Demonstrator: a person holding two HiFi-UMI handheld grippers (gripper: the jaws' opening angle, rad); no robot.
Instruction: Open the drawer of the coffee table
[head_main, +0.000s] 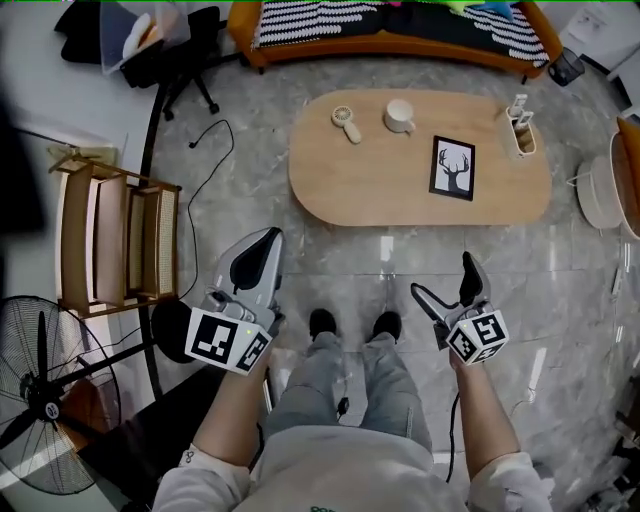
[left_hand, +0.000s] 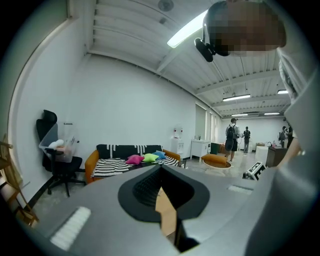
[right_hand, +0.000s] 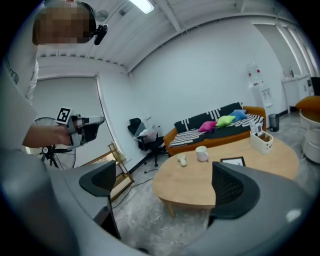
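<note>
Facing the coffee table (head_main: 380, 175), right gripper (head_main: 445, 280) gapes well short of it.

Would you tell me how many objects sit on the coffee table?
4, in the head view: a small fan toward the left end, a mug just right of it, a framed deer picture right of centre, a white caddy at the right end.

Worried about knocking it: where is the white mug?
In the head view, the white ceramic mug stands near the far edge of the oval wooden coffee table, right of the cream handheld fan.
</note>
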